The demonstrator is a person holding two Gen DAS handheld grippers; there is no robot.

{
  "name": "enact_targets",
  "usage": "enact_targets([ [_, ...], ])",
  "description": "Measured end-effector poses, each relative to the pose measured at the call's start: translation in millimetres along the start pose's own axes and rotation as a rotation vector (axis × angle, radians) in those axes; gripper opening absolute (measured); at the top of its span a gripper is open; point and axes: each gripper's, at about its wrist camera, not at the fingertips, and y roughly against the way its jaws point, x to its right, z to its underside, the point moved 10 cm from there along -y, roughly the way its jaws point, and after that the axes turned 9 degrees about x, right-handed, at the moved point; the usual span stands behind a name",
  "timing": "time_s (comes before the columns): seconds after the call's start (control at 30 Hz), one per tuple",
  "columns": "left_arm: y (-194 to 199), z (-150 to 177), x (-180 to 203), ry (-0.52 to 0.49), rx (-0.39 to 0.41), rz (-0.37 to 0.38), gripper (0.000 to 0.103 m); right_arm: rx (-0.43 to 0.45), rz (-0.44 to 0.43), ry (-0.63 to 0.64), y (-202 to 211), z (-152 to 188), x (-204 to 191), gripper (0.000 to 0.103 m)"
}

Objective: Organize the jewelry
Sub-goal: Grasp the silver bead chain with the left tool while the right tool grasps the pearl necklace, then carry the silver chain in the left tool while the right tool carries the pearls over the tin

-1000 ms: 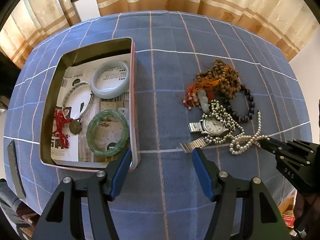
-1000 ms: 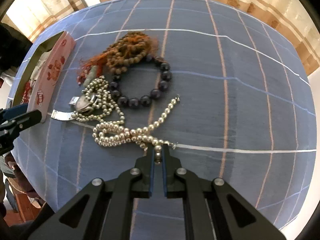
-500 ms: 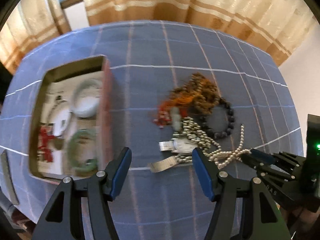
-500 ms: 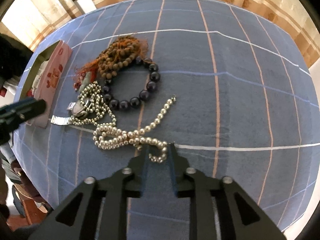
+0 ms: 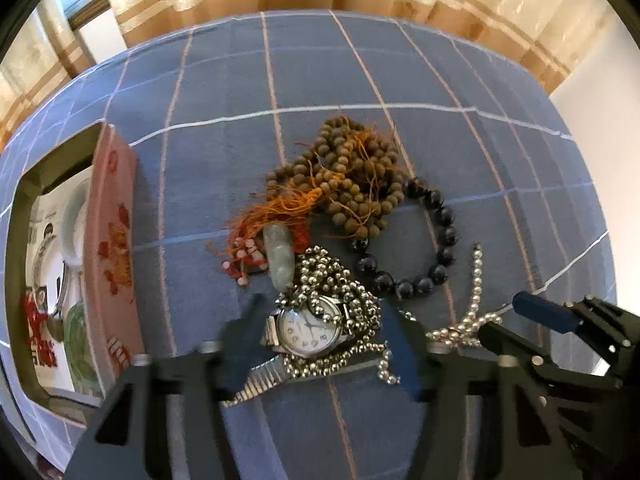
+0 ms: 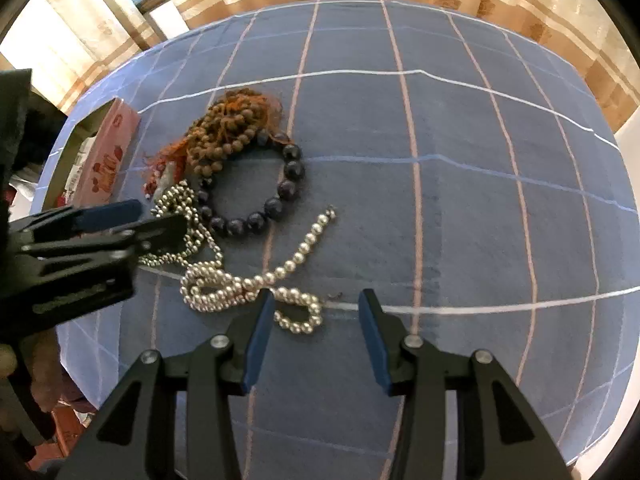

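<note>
The left tongs [image 5: 320, 344] hang right over the wristwatch [image 5: 308, 330], jaws apart and just closing in, the watch between them with no pad visibly pressing on it. The right tongs [image 6: 316, 328] have just been opening and stand apart, the pearl strand [image 6: 256, 284] lying loose on the counter [image 6: 460, 220] with one loop between the jaws. The pink box [image 5: 116, 256] sits on the left, bangles inside.
</note>
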Motion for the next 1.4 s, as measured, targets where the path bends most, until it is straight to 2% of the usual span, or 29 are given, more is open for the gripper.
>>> enact_targets([
  [0.03,-1,0,0,-0.006,0.001,-0.006,0.041,-0.001,-0.005,0.004,-2,-1,-3,0.047],
  [0.13,1,-7,3,-0.026,0.017,0.002,0.008,0.002,0.001,0.038,-9,-3,-9,0.047],
  [0.2,6,-12,7,-0.027,0.024,0.024,0.008,-0.003,0.004,0.065,-13,-3,-13,0.041],
  [0.23,8,-14,9,-0.036,0.031,0.032,0.008,0.007,0.004,0.081,-13,-4,-15,0.029],
  [0.27,11,-16,10,-0.046,0.038,0.033,0.008,0.003,0.007,0.097,-13,-4,-16,0.012],
  [0.3,17,-17,11,-0.048,0.044,0.046,0.008,-0.006,0.005,0.107,-14,-3,-17,0.011],
  [0.53,57,-25,-6,-0.003,0.091,0.086,0.007,0.013,-0.003,0.087,-2,-2,-9,0.01],
  [0.83,98,-32,-23,0.017,0.162,0.088,0.007,0.071,0.006,0.044,20,-20,-2,0.009],
  [1.4,149,-56,-45,0.041,0.273,0.047,0.007,0.195,-0.046,0.08,66,-65,-43,0.009],
])
